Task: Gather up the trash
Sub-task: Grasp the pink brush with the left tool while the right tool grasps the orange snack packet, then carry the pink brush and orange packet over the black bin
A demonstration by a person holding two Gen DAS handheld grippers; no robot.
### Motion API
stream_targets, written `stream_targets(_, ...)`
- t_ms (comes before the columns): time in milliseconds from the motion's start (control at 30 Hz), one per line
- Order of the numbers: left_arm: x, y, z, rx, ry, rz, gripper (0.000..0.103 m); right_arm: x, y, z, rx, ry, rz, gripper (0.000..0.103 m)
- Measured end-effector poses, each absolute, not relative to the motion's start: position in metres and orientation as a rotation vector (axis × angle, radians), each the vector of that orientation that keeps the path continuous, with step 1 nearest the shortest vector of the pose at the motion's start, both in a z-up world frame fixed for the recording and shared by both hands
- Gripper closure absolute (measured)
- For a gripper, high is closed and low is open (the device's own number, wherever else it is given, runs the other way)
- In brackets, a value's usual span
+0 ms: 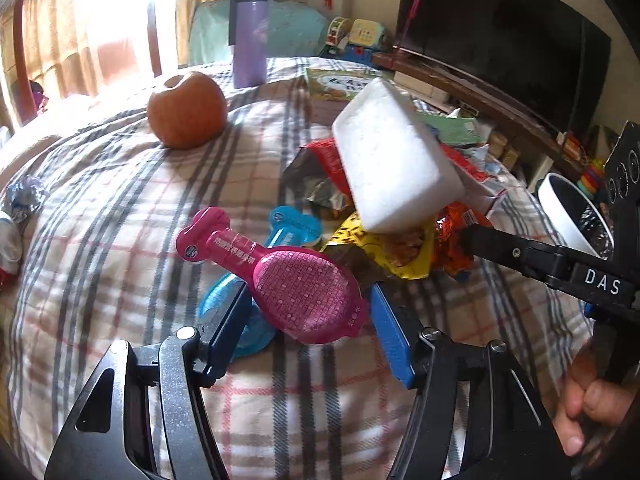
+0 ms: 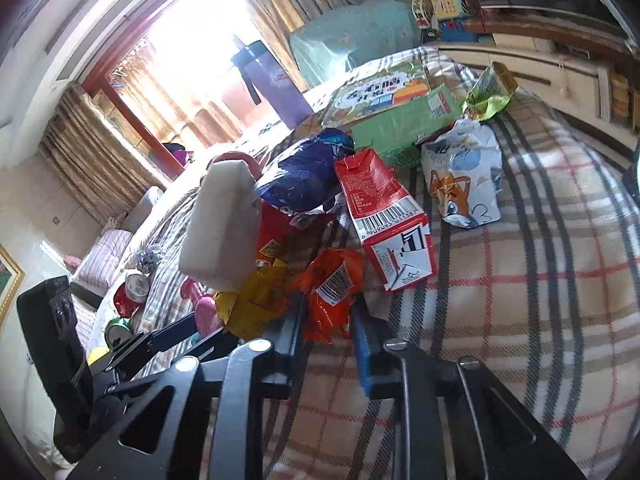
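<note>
A heap of trash lies on a plaid cloth (image 1: 120,240). My left gripper (image 1: 308,300) has its blue pads against both sides of the wide end of a pink brush-shaped blister pack (image 1: 296,280), which rests over a matching blue pack (image 1: 294,224). My right gripper (image 2: 328,316) is shut on a crumpled orange wrapper (image 2: 332,288), next to a yellow wrapper (image 2: 256,300). A white foam block (image 1: 392,160) leans on the heap behind them. In the left wrist view the right gripper (image 1: 466,236) reaches in from the right to the orange wrapper (image 1: 456,220).
A red carton (image 2: 384,216), a blue bag (image 2: 308,172), a fox-printed wrapper (image 2: 464,176) and a green box (image 2: 404,128) lie further back. An orange fruit (image 1: 186,110) and a purple bottle (image 1: 250,36) stand far left. A white-rimmed bin (image 1: 560,208) is at right. Cans (image 2: 136,288) lie at left.
</note>
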State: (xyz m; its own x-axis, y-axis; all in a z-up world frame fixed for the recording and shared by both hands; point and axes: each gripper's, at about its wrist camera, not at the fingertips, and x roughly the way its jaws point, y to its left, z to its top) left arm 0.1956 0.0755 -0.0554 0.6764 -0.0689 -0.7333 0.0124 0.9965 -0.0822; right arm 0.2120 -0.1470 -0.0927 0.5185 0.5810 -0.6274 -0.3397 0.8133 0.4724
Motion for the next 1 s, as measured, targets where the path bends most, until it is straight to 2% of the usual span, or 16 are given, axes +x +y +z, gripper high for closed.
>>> stream_targets(100, 0.190, 0.069, -0.054, -0.087, 0.828, -0.074, 0.046, 0.204, -0.156, -0.087, 0.297, 0.845, 0.561, 0.096)
stream_targets(300, 0.175, 0.040, -0.055, -0.091, 0.836, -0.162, 0.050, 0.186, -0.182, -0.078, 0.301, 0.824, 0.544, 0.098)
stream_targets(867, 0.162, -0.035, -0.033, -0.056, 0.801, -0.345, 0.052, 0.146, -0.276, -0.064, 0.350, 0.754, 0.403, 0.100)
stream_targets(900, 0.163, -0.038, -0.033, -0.053, 0.803, -0.353, 0.070, 0.145, -0.282, -0.064, 0.355, 0.750, 0.392, 0.100)
stream_targets(933, 0.165, -0.044, -0.035, -0.050, 0.820, -0.371, 0.094, 0.144, -0.288, -0.063, 0.361, 0.746, 0.381, 0.100)
stream_targets(1000, 0.169, -0.052, -0.036, -0.064, 0.844, -0.396, 0.092, 0.141, -0.297, -0.061, 0.367, 0.737, 0.363, 0.100)
